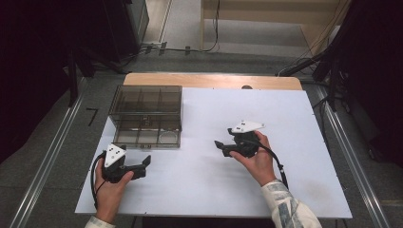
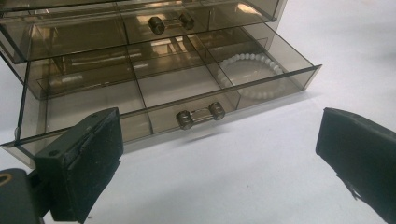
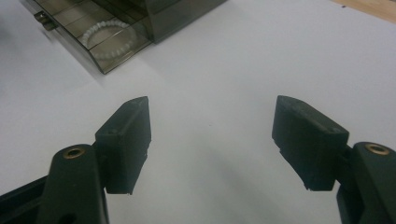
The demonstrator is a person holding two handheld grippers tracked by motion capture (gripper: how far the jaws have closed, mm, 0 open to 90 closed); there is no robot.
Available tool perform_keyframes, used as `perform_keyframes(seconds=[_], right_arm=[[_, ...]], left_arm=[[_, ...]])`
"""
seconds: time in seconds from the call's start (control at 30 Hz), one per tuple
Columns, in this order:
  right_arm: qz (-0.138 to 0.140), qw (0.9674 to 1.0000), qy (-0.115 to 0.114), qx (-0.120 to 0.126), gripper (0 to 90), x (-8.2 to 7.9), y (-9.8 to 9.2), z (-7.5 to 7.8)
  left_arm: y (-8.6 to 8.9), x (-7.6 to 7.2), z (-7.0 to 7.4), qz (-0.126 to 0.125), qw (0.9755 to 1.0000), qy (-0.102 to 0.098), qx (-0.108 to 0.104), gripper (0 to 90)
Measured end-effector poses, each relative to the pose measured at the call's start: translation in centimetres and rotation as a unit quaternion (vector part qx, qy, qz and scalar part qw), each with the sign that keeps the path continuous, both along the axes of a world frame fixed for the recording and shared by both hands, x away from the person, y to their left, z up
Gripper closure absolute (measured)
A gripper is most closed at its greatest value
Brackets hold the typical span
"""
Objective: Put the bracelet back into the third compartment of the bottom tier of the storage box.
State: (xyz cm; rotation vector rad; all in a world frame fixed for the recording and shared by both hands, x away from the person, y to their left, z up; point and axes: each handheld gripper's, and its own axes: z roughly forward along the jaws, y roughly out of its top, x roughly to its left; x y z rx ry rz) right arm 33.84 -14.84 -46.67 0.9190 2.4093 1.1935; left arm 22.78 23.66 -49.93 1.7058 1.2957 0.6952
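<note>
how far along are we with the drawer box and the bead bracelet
Done: the bottom drawer of the smoky drawer box stands pulled out, with the white bead bracelet lying in its end compartment. In hand: nothing; left gripper and right gripper are open and empty above the white table. Left: probably closing the drawer.

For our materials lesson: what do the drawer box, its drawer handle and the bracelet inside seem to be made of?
Drawer box: smoky see-through plastic, glossy; dividers show through.
Drawer handle: looks like metal knobs, shiny, with a clear bar.
Bracelet: matte white beads, possibly plastic or stone.
</note>
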Motion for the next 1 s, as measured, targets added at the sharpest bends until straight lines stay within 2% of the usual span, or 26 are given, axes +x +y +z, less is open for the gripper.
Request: perform_keyframes(seconds=[0.37,0.77,0.93,1.0], right_arm=[[-0.042,0.9991,-0.005,0.006,25.7,-0.4,-3.8,0.1],[-0.076,0.997,-0.012,0.005,25.6,-1.3,-7.1,-0.4],[-0.097,0.9952,-0.017,-0.003,24.3,-1.6,-8.8,-0.7],[-0.114,0.9932,-0.02,-0.01,24.3,-1.9,-10.3,-0.9]], left_arm=[[0.0,0.0,0.0,0.0,1.0,0.001,0.001,1.3],[0.0,0.0,0.0,0.0,1.0,0.001,0.001,1.3],[0.1,0.0,0.0,0.0,1.0,0.002,0.001,1.3],[0.1,0.0,0.0,0.0,1.0,0.002,0.001,1.3]])
